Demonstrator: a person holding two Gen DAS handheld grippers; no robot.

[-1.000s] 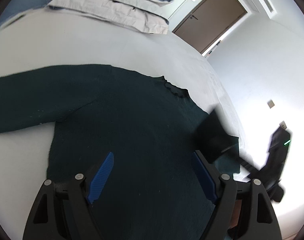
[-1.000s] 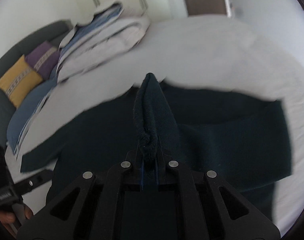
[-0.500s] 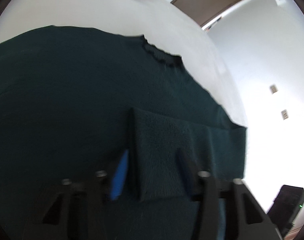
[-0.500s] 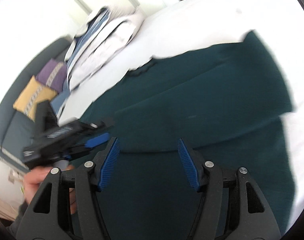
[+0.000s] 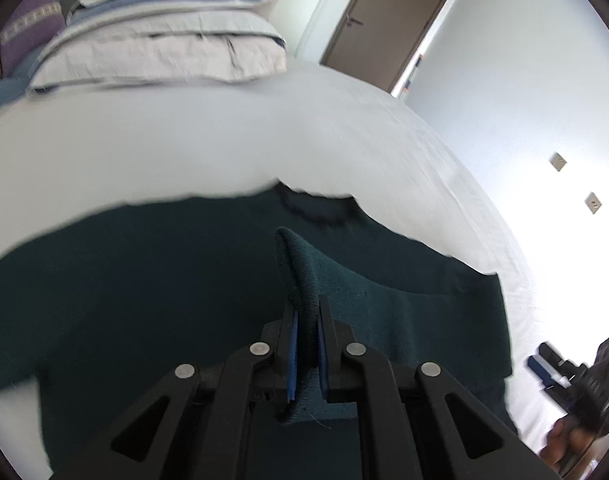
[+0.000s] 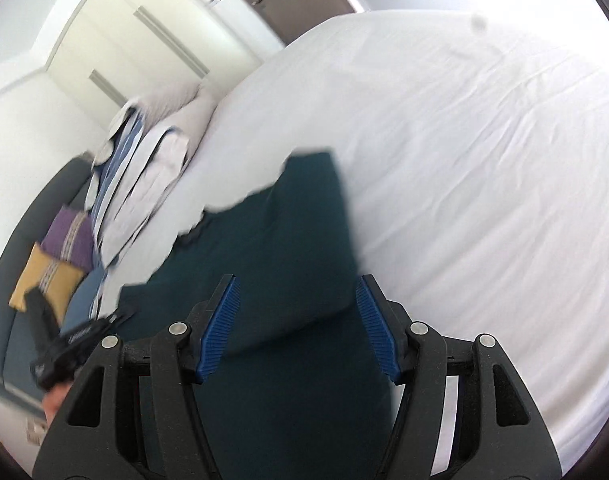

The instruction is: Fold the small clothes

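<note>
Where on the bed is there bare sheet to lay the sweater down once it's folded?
Bare sheet runs wide beside the dark green sweater, on the side away from the pillows. Another bare strip lies between its collar and the stacked pillows. It is crowded where the left gripper pinches a fold and around the pillows.

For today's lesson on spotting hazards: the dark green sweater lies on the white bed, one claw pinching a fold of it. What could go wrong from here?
1. The left claw grips only a thin ridge of the sweater; pulling may let it slip out or drag the whole sweater askew.
2. The right claw is open and holds nothing, so the sleeve already folded over could shift.
3. The sweater could pull wrinkles into the loose sheet.
</note>
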